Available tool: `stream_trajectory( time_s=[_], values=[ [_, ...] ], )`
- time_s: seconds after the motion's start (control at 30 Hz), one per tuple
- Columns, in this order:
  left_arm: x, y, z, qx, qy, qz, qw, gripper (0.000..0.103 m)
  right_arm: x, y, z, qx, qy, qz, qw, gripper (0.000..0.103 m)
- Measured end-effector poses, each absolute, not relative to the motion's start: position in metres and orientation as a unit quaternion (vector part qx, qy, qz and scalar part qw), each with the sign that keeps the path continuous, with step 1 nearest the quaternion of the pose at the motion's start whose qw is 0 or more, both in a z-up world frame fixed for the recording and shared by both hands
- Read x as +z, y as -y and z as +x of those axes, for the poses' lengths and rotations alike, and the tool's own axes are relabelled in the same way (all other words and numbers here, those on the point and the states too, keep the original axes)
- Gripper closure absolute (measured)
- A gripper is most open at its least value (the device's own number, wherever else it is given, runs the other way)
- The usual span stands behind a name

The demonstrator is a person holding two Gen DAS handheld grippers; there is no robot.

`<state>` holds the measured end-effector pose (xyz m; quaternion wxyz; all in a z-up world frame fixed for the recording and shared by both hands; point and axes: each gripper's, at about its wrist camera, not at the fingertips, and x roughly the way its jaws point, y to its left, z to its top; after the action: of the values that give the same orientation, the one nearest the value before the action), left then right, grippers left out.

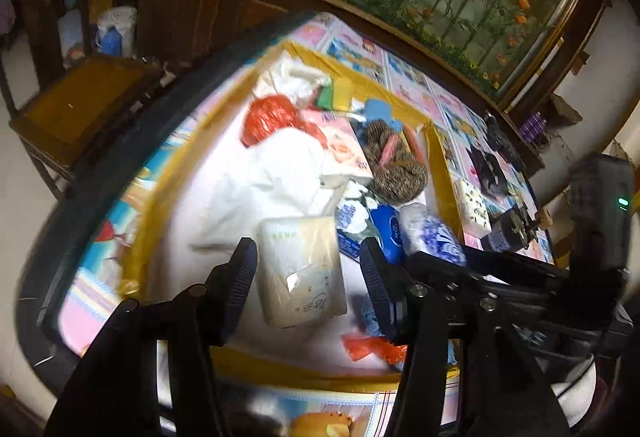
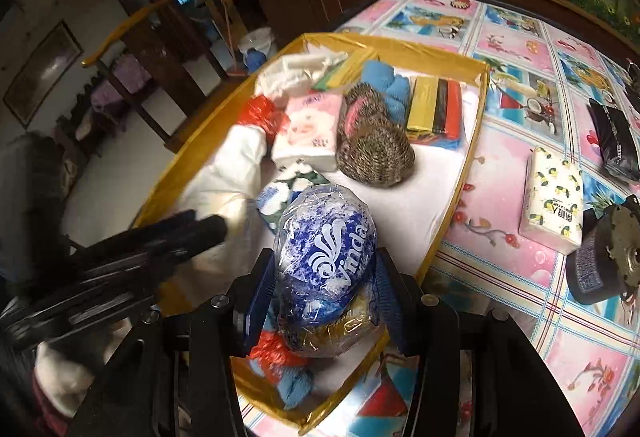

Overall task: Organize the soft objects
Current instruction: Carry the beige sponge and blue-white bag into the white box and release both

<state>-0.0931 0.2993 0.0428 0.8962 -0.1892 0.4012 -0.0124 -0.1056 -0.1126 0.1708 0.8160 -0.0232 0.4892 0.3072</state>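
A: Right tongs angle steeply down over the near corner of the yellow tray, pinching a blue-and-white roll wrapped in clear film. Both pads press its sides; the roll stands up between them, above a red scrap and a blue knit on the tray floor.

B: And the left?

A: Left tongs tilt down over the same tray, jaws spread. A cream tissue pack lies flat between them on the white lining; the pads stand beside it, not pressing it. In the right view those tongs reach in from the left edge, over a white cloth.

B: What else is in the tray?

A: A pink tissue pack, a brown knit hat just beside it, a red bag, a blue cloth and a stack of yellow, black and red packs toward the far wall.

B: Outside it?

A: On the worktop, covered by a pink-and-blue patterned sheet, a lemon-print tissue pack stands well apart from the tray, with a black pouch beyond it.
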Motion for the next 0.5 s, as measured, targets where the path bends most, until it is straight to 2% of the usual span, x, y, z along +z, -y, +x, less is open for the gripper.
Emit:
stream_trajectory(
  time_s=[0.13,0.17,0.27,0.33,0.4,0.5],
  values=[
    [0.061,-0.295,-0.115,0.046,-0.364,-0.157,0.917,0.032,0.164,0.092,-0.099,0.265,-0.474,-0.062,0.837,0.053],
    [0.064,-0.293,-0.119,0.058,-0.358,-0.145,0.920,0.031,0.163,0.089,-0.100,0.264,-0.471,-0.066,0.839,0.052],
    [0.070,-0.286,-0.124,0.091,-0.351,-0.112,0.925,0.030,0.165,0.083,-0.105,0.285,-0.462,-0.056,0.838,0.039],
    [0.073,-0.281,-0.127,0.098,-0.346,-0.090,0.929,0.030,0.172,0.086,-0.112,0.291,-0.446,-0.040,0.845,0.026],
    [0.074,-0.274,-0.128,0.101,-0.345,-0.074,0.930,0.030,0.182,0.091,-0.120,0.292,-0.425,-0.036,0.856,0.022],
    [0.074,-0.265,-0.129,0.087,-0.351,-0.066,0.930,0.030,0.193,0.102,-0.131,0.289,-0.397,-0.034,0.870,0.021]
  ],
)
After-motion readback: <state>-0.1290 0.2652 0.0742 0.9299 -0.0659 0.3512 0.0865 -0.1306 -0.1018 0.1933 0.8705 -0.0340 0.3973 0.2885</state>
